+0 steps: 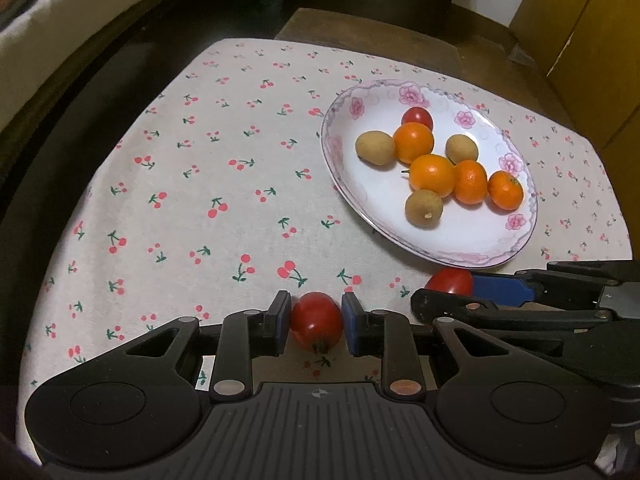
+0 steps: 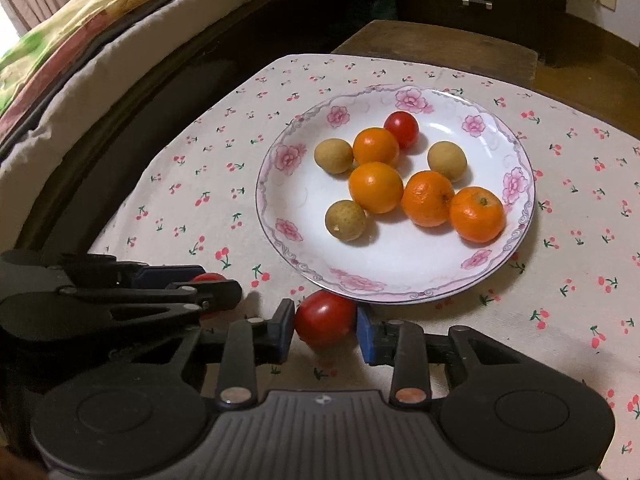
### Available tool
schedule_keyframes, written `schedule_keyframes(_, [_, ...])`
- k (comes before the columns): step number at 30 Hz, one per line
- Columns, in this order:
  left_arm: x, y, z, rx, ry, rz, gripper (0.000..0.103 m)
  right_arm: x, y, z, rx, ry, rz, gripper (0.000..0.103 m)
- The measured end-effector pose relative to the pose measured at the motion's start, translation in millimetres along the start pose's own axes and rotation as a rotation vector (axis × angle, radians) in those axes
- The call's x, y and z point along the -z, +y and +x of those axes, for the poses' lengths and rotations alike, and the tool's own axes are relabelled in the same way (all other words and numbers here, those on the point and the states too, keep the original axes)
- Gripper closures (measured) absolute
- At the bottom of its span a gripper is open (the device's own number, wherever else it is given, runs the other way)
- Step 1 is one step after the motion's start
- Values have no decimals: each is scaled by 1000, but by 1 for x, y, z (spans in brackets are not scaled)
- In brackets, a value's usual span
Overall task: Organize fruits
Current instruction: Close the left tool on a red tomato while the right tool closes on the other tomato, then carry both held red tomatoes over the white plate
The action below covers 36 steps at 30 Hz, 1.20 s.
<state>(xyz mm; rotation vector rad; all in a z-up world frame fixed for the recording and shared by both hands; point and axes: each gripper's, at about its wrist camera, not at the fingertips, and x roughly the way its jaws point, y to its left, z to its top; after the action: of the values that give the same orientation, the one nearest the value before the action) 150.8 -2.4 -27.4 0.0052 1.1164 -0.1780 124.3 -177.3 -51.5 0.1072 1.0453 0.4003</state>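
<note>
plate (image 2: 280, 208): eight fruits in
left claw (image 1: 316, 326): gripping tomato (image 1: 316, 326)
right claw (image 2: 325, 328): clasping second tomato (image 2: 325, 322), unplated

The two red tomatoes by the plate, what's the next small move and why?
Probably lift both and carry them over the plate. The left tongs clamp one tomato, the right tongs straddle the other tomato, and both still rest on the cloth.

Black left gripper (image 1: 316, 326), blue-padded jaws, ribbed base, round discs, copper and silver rivets
</note>
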Motion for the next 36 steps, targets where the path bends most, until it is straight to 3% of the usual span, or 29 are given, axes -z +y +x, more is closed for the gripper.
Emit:
schedule_keyframes(12, [2, -6, -3, 10, -3, 34, 68, 3, 1, -8, 13, -4, -30, 70])
schedule_keyframes(24, [14, -13, 1, -10, 1, 61, 59, 14, -3, -22, 49, 16, -36, 70])
schedule_keyframes(36, [26, -17, -6, -17, 2, 71, 66, 18, 0, -29, 61, 13, -50, 70])
